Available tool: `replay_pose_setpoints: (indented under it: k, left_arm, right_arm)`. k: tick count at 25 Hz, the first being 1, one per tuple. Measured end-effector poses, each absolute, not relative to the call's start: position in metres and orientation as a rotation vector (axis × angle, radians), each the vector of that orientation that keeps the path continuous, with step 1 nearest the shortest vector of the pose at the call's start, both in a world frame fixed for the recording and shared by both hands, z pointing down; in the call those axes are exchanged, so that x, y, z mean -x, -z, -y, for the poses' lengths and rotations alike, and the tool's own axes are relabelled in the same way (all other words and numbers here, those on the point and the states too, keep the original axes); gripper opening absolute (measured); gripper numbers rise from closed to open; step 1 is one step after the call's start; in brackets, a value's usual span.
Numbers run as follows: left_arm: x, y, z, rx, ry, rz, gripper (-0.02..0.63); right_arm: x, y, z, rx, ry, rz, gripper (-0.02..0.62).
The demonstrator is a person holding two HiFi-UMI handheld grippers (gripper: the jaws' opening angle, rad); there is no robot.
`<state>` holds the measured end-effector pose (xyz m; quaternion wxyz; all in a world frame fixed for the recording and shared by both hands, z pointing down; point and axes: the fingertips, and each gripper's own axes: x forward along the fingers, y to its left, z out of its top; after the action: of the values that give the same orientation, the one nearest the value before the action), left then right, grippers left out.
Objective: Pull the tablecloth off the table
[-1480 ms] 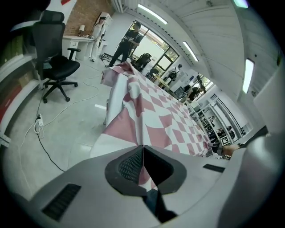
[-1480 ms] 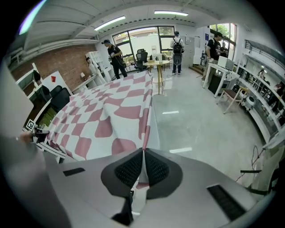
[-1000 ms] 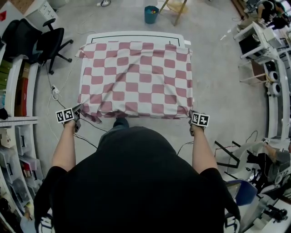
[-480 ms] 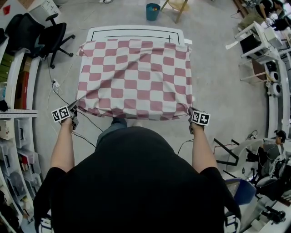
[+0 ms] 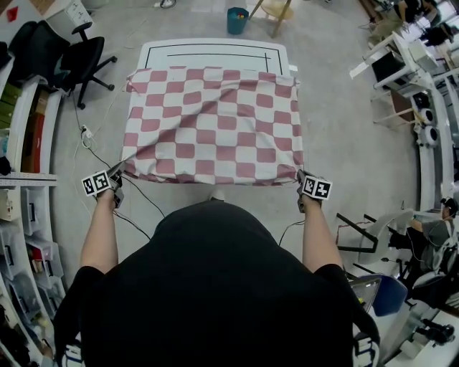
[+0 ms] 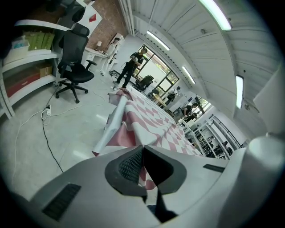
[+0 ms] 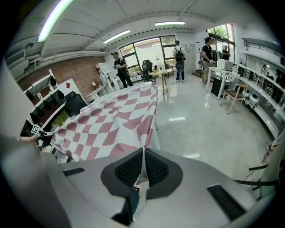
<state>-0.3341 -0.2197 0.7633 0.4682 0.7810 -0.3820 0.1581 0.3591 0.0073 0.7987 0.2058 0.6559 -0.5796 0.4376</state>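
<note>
A red-and-white checked tablecloth (image 5: pixel 213 125) lies stretched over a white table (image 5: pixel 214 51), whose far end shows bare. My left gripper (image 5: pixel 115 175) is shut on the cloth's near left corner, and the cloth (image 6: pixel 151 129) runs away from its pads. My right gripper (image 5: pixel 300 180) is shut on the near right corner, with the cloth (image 7: pixel 116 122) pinched between the ribbed pads (image 7: pixel 153 168). The near edge of the cloth hangs taut between both grippers, off the table's near end.
A black office chair (image 5: pixel 68 61) stands left of the table. White shelves (image 5: pixel 25 165) line the left side. A teal bin (image 5: pixel 237 20) and a wooden stool (image 5: pixel 276 11) sit beyond the table. Desks and equipment (image 5: pixel 423 107) crowd the right. Cables (image 5: pixel 133 190) trail on the floor.
The cloth has slid toward me, baring more of the table's far end. Both grippers stay shut on the corners, and the slack at the near left corner has pulled taut.
</note>
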Motion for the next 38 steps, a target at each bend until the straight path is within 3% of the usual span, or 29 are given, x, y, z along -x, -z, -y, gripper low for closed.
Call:
replay_pose_setpoints:
  k: [4,12,21,25,38]
  left_arm:
    - [0.350,-0.760,0.220,-1.941,-0.376,0.902,0.021]
    - [0.449,-0.747,0.092,-1.972,-0.311,0.855,0.021]
    - [0.501,-0.736,0.022,-1.993,-0.242,0.837,0.021]
    - [0.525,-0.749,-0.067,-2.017,-0.208,0.830,0.021]
    - [0.512,-0.710,-0.108,-2.024,-0.190,0.823,0.021]
  right_arm:
    - [-0.341,-0.788,-0.017,-1.873,-1.202,1.599,0.025]
    - [-0.245,-0.760,-0.140,-2.007,-1.180,1.627,0.025]
    - [-0.189,-0.736,-0.209,-2.092,-1.115,1.689,0.025]
    - [-0.167,-0.752,-0.300,-2.121,-1.090,1.713,0.025]
    - [-0.171,-0.714,-0.334,-2.086,-1.057,1.746,0.025]
